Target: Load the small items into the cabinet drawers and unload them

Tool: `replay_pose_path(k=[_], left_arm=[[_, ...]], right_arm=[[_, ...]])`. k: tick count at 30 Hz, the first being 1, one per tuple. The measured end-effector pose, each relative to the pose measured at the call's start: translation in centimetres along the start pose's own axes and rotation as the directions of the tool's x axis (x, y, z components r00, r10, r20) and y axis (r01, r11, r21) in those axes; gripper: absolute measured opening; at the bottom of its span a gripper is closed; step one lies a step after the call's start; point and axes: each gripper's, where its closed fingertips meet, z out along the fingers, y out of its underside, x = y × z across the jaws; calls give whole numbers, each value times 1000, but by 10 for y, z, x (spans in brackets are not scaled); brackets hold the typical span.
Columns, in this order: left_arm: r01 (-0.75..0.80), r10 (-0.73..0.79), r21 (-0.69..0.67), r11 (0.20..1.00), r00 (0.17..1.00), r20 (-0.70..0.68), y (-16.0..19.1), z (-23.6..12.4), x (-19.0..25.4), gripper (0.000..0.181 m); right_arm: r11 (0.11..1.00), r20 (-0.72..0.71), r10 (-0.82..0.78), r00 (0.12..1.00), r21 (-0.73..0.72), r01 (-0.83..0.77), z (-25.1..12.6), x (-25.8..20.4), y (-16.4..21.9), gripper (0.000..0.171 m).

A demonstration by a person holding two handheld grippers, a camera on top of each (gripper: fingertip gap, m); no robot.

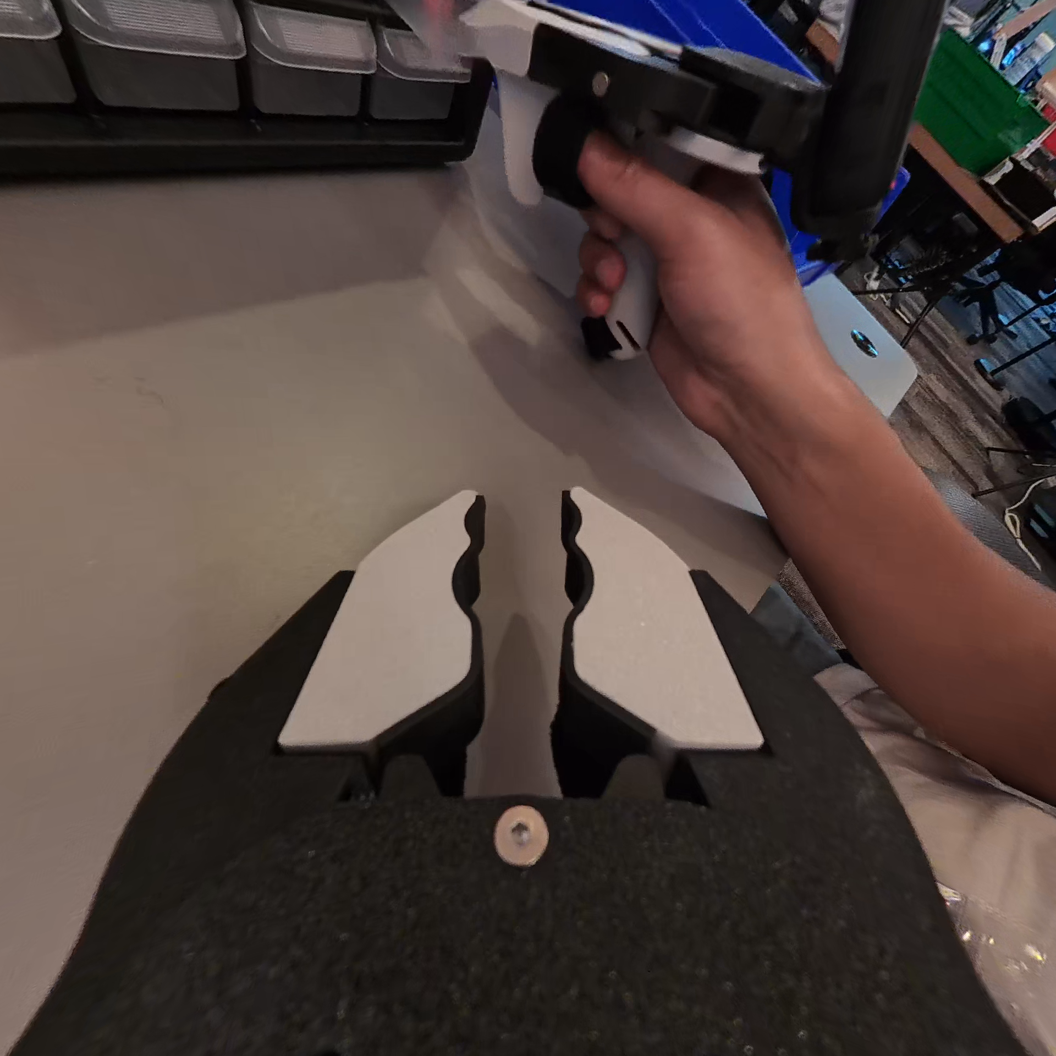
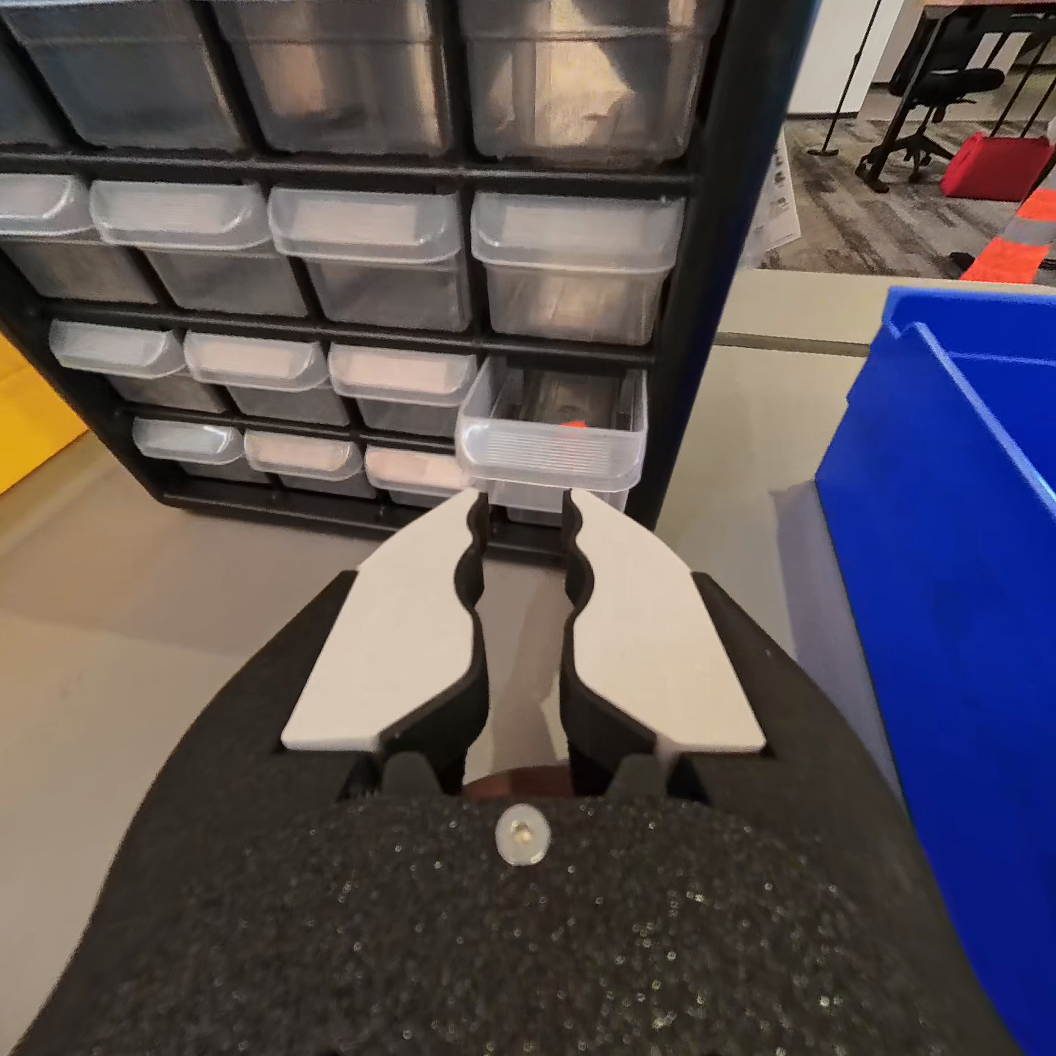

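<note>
Grey table (image 2: pixel 143 600) holds the biggest things: one black cabinet (image 2: pixel 694 286) full of clear drawers, and one blue bin (image 2: pixel 943 571) just beside it on the right. I can count three rows of small drawers with four showing in each row, and three bigger drawers on top; more may be cut off at the left edge. One drawer (image 2: pixel 551 451), at the right end of the third row down, is pulled out, and a small red thing (image 2: pixel 573 424) sits inside it. The right gripper (image 2: pixel 523 506) points at that drawer from just below its front lip, with its jaws a little apart and nothing between them. I think the job now is to take the red thing out or push the drawer shut; either way, go in slowly and straight so the light drawer does not tip or slide out. The left gripper (image 1: pixel 523 506) waits over bare table, jaws a little apart and empty. One hand (image 1: pixel 697 274) holds the other gripper's handle
</note>
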Motion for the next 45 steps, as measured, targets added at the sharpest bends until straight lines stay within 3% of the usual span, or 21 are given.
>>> replay_pose_path(k=[15, 21, 30, 34, 45], left_arm=[[17, -17, -17, 1000, 1000, -5, 2, 0, -4, 25], [26, -26, -22, 999, 1000, 1, 3, 0, -8, 25], [87, -88, 31, 996, 996, 17, -10, -13, -27, 25], [111, -116, 82, 990, 992, 49, -19, -25, -43, 25], [121, -125, 70, 990, 990, 60, -15, -23, -48, 25]], right_arm=[[996, 54, -57, 997, -69, 61, 34, 5, -1, 29], [960, 162, -194, 968, -173, 221, -4, -14, 26, 37], [952, 303, -218, 928, -146, 271, -83, -60, 50, 38], [971, 367, -94, 926, -169, 166, -87, -72, 53, 38], [959, 368, -120, 922, -199, 204, -86, -79, 66, 39]])
